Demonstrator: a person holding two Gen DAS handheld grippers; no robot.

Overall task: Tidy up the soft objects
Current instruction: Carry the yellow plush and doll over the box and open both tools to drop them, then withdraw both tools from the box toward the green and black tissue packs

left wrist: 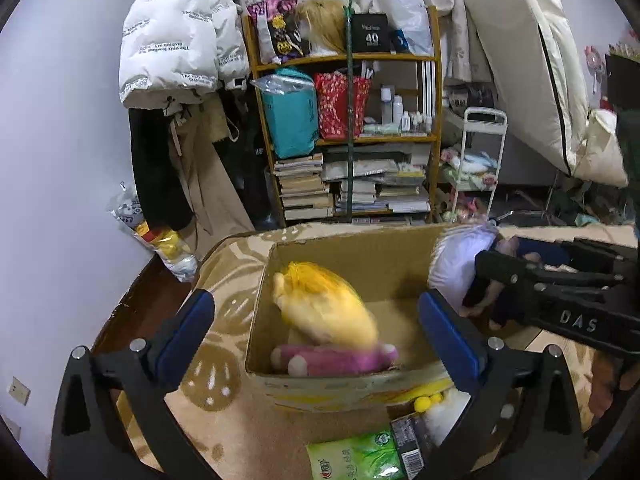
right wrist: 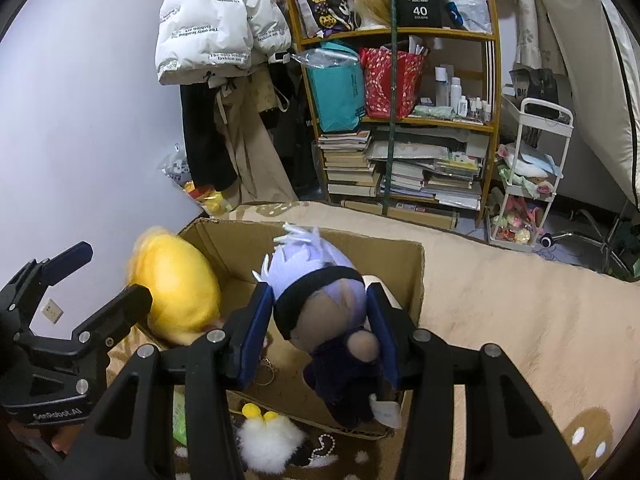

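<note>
An open cardboard box (left wrist: 340,250) stands on a beige patterned blanket. In the left wrist view a yellow plush (left wrist: 324,312), blurred, lies inside the box above a pink plush (left wrist: 340,360). My left gripper (left wrist: 314,298) is open over the box, its blue pads wide apart and touching nothing. My right gripper (right wrist: 320,292) is shut on a doll (right wrist: 320,280) with lilac hair, a black band over its eyes and dark purple clothes. It holds the doll over the box (right wrist: 416,280), at its right side. The right wrist view shows the yellow plush (right wrist: 176,292) at the box's left wall, beside my left gripper (right wrist: 108,276).
Next to the box's near wall lie a white fluffy toy (right wrist: 268,444) with yellow balls, a bead string (right wrist: 324,446) and a green packet (left wrist: 352,460). A crowded wooden shelf (left wrist: 344,136), hanging coats (left wrist: 180,40) and a white cart (right wrist: 532,184) stand behind the blanket (right wrist: 520,300).
</note>
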